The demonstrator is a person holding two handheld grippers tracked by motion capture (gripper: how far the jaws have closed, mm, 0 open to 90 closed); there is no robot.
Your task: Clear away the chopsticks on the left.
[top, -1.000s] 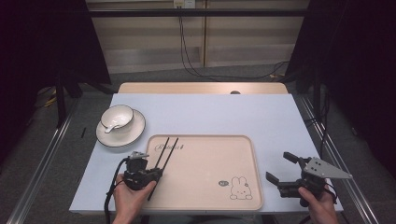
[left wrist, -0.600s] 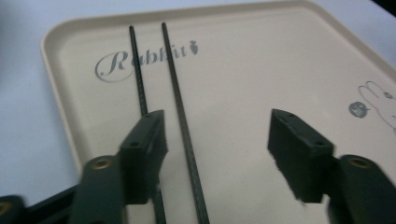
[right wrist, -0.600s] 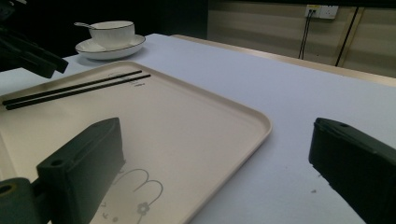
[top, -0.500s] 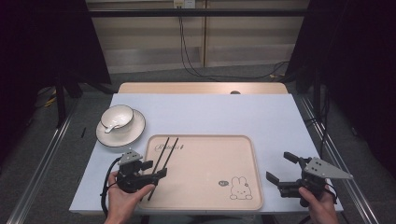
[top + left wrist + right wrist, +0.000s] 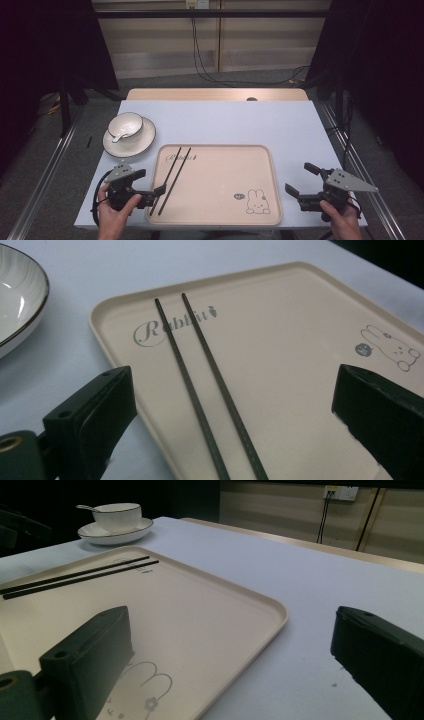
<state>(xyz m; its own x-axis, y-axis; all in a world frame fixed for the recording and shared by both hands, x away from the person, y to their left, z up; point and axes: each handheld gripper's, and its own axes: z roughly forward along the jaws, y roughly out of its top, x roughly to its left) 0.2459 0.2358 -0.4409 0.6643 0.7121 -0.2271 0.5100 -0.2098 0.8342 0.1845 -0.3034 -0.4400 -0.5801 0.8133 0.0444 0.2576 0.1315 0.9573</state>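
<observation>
Two black chopsticks (image 5: 172,179) lie side by side on the left part of a beige rabbit-print tray (image 5: 225,175). My left gripper (image 5: 151,181) hovers at the tray's left edge near their lower ends. Its jaws have just been opening and now stand wide, pressing on nothing. In the left gripper view the chopsticks (image 5: 200,385) run up the tray (image 5: 300,355) between the parted jaws of the left gripper (image 5: 232,390). My right gripper (image 5: 298,178) stands open beside the tray's right edge, and the right gripper view has its jaws (image 5: 227,625) apart over the tray's corner (image 5: 210,605).
A white bowl (image 5: 125,124) with a spoon sits on a saucer (image 5: 137,145) at the back left of the pale blue table top. The saucer's rim (image 5: 20,315) lies just left of the tray. Cables hang behind the table's far edge.
My left gripper opened, let go of the chopsticks and drew back leftward off the tray. The chopsticks stay flat on the tray. The right gripper has not moved.
</observation>
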